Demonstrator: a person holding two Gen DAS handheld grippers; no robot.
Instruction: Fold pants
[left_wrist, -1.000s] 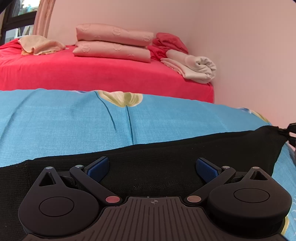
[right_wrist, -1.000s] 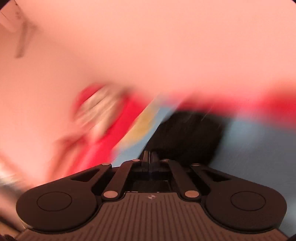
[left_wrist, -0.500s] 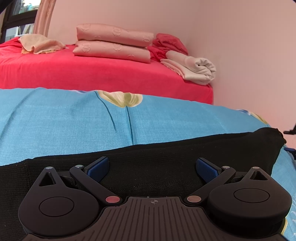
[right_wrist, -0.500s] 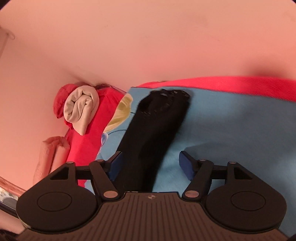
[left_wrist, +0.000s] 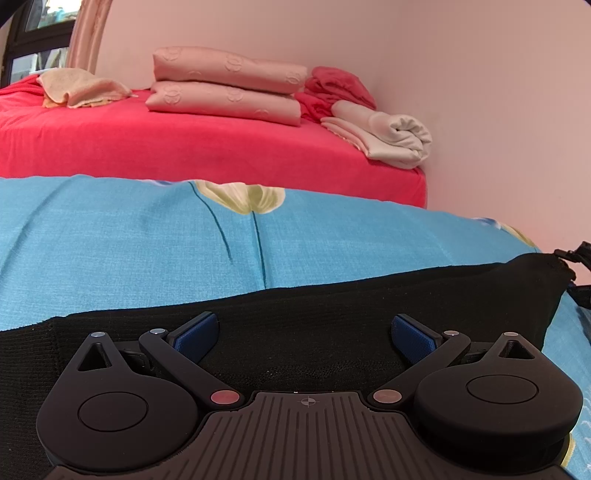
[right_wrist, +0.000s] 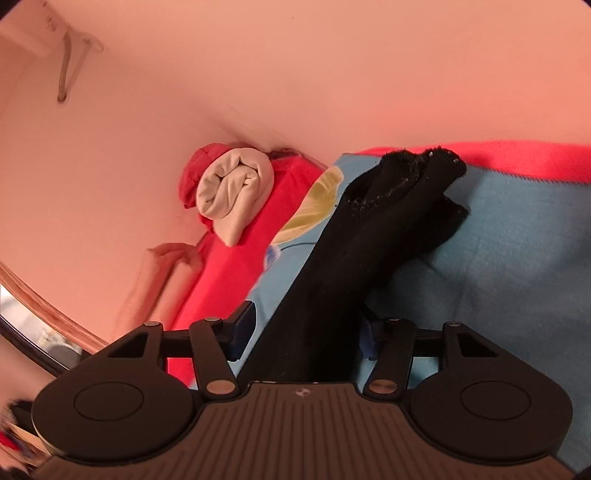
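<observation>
Black pants (left_wrist: 332, 306) lie stretched across a blue flowered bedsheet (left_wrist: 147, 251). My left gripper (left_wrist: 304, 338) is open, low over the pants, its blue pads on either side of the fabric. In the right wrist view the pants (right_wrist: 354, 240) run away from me as a long folded strip, their far end bunched near the red edge. My right gripper (right_wrist: 304, 328) is open, with the strip passing between its blue pads. The other gripper's tip (left_wrist: 576, 254) shows at the pants' right end.
A red mattress (left_wrist: 184, 147) lies beyond the blue sheet, bearing stacked pink pillows (left_wrist: 225, 88), a rolled white blanket (left_wrist: 391, 136) and a beige towel (left_wrist: 77, 88). A pink wall (left_wrist: 480, 92) closes the right side. The rolled blanket (right_wrist: 232, 192) also shows in the right wrist view.
My right gripper has opened from shut, let go of the pants end, and swung and drawn back a little along the strip. My left gripper has stayed open and still.
</observation>
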